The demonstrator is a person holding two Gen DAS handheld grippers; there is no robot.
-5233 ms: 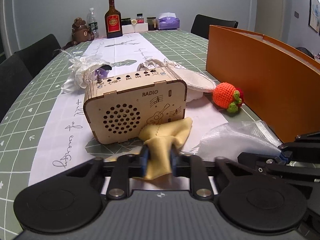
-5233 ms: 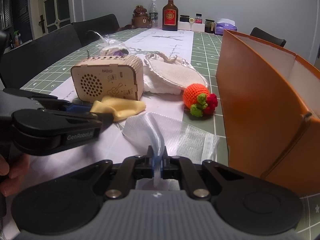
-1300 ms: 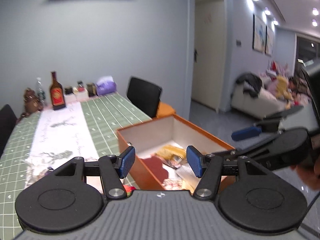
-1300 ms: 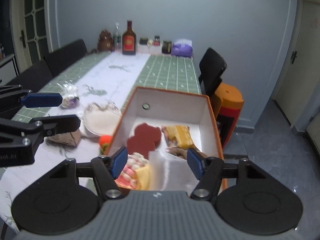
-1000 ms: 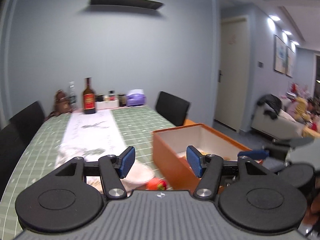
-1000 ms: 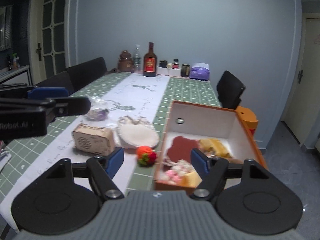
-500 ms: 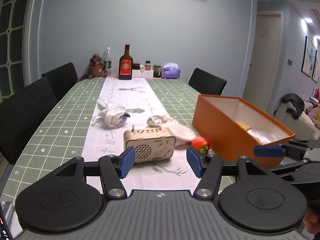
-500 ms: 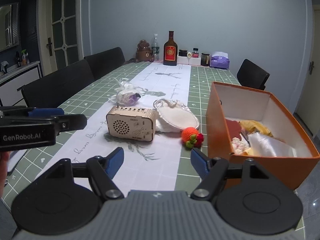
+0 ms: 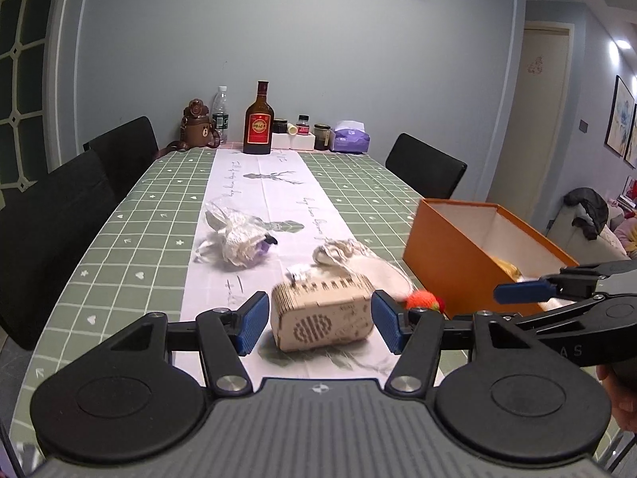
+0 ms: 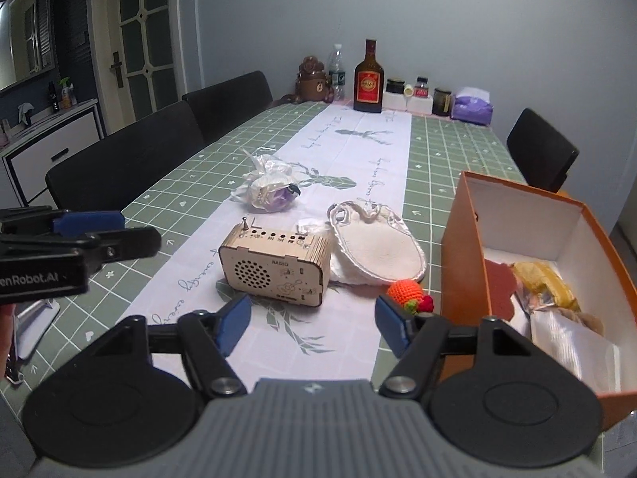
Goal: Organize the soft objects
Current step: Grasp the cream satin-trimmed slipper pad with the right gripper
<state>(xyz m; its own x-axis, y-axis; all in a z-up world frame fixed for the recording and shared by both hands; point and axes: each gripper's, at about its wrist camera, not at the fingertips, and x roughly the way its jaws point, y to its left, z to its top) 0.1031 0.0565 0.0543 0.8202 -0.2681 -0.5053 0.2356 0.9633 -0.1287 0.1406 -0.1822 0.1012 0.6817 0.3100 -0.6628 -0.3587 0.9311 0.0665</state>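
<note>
An orange box stands at the table's right and holds a yellow cloth, a clear bag and dark red pieces. On the runner lie an orange crochet fruit, a cream pouch and a white bundle with purple inside. The fruit, pouch, bundle and box also show in the left wrist view. My left gripper is open and empty above the near table. My right gripper is open and empty, left of the box.
A wooden radio box stands on the runner in front of the pouch. A brown bottle, water bottle, jars, a tissue pack and a bear figure stand at the far end. Black chairs line both sides.
Both grippers let go of the yellow cloth and clear bag, which now lie in the box. Both have swung back and lowered toward the table, jaws open.
</note>
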